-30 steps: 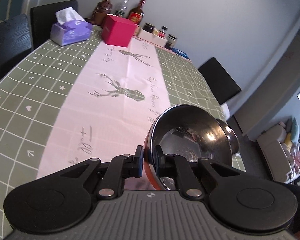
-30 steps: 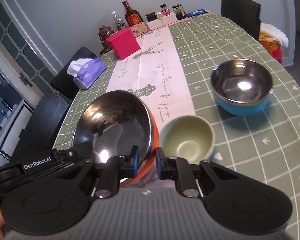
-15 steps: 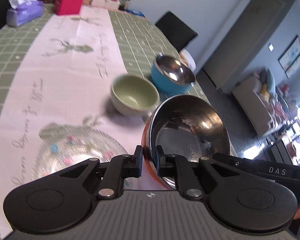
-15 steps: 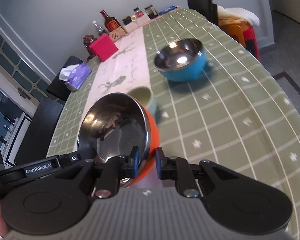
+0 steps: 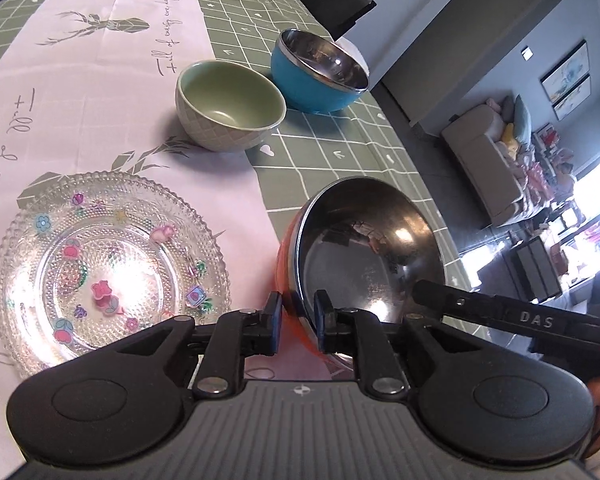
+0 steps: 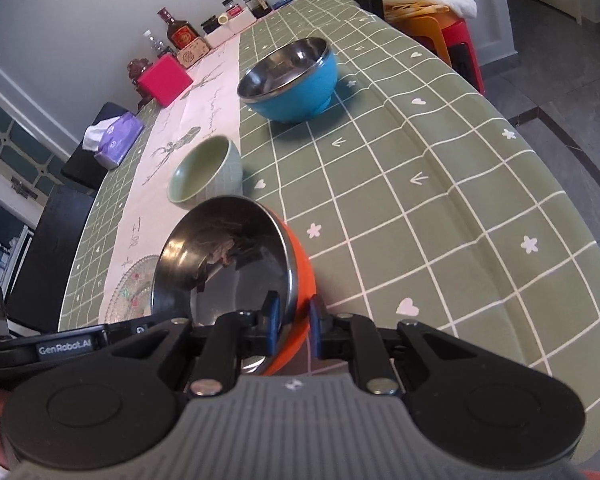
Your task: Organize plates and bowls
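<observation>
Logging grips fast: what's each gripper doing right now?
Left gripper: jaws opening, orange bowl rim between them.
Right gripper: closed on the same bowl's rim.

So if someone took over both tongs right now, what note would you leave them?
Left tongs: jaws opening, the orange bowl rim between them.
Right tongs: shut on the same bowl's rim, bowl tilted.
On the table: glass plate beside the orange bowl, green bowl and blue bowl farther off, each standing apart.
Done: nothing stacked.
Left: set the orange bowl down, then group bowls and plate.
</observation>
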`<state>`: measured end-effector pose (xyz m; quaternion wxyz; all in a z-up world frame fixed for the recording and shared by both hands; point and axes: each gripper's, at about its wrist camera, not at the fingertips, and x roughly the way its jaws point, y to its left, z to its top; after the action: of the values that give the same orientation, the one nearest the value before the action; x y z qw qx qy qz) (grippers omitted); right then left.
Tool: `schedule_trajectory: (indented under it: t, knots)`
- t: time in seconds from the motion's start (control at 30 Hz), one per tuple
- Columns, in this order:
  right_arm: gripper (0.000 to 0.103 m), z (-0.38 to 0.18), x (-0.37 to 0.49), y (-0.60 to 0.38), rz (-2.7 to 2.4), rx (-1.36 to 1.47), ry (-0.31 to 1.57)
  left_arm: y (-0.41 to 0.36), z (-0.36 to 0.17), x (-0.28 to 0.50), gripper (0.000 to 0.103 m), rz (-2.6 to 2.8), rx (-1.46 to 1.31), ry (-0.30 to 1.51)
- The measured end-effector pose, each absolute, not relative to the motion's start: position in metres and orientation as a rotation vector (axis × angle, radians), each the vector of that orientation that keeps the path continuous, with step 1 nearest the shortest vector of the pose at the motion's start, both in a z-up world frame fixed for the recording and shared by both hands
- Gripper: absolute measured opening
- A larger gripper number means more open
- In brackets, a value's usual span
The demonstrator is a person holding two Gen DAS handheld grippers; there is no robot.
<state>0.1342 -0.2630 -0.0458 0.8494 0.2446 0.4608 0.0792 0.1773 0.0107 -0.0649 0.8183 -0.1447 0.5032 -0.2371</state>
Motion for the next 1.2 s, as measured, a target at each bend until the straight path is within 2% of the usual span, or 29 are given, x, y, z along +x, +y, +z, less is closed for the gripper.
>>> schedule_trajectory:
  t: [0.3, 0.67, 0.8, 0.87, 0.93, 1.0, 1.07, 1.2]
  knots:
    - [0.014, -0.049, 0.136, -0.271, 0.116, 0.541, 0.907, 0.018, -0.074, 0.188, 0.023, -0.546, -0.456, 1.064]
    - [0.017, -0.048, 0.135, -0.279, 0.058, 0.583, 0.873, 0.013, -0.071, 0.186, 0.025, -0.590, -0.500, 1.051]
    - [0.025, -0.049, 0.134, -0.280, 0.065, 0.595, 0.871, 0.011, -0.070, 0.185, 0.027, -0.594, -0.498, 1.044]
    - [0.025, -0.048, 0.134, -0.280, 0.065, 0.596, 0.866, 0.011, -0.068, 0.184, 0.034, -0.591, -0.496, 1.036]
    - [0.028, -0.047, 0.133, -0.281, 0.050, 0.593, 0.851, 0.011, -0.064, 0.183, 0.037, -0.587, -0.482, 1.013]
    - [0.042, -0.045, 0.131, -0.283, 0.042, 0.603, 0.830, 0.011, -0.058, 0.181, 0.044, -0.582, -0.465, 0.983]
    - [0.044, -0.043, 0.129, -0.285, 0.042, 0.611, 0.809, 0.012, -0.051, 0.179, 0.049, -0.578, -0.454, 0.947]
    - [0.048, -0.038, 0.125, -0.284, 0.046, 0.598, 0.769, 0.015, -0.042, 0.178, 0.051, -0.570, -0.433, 0.900]
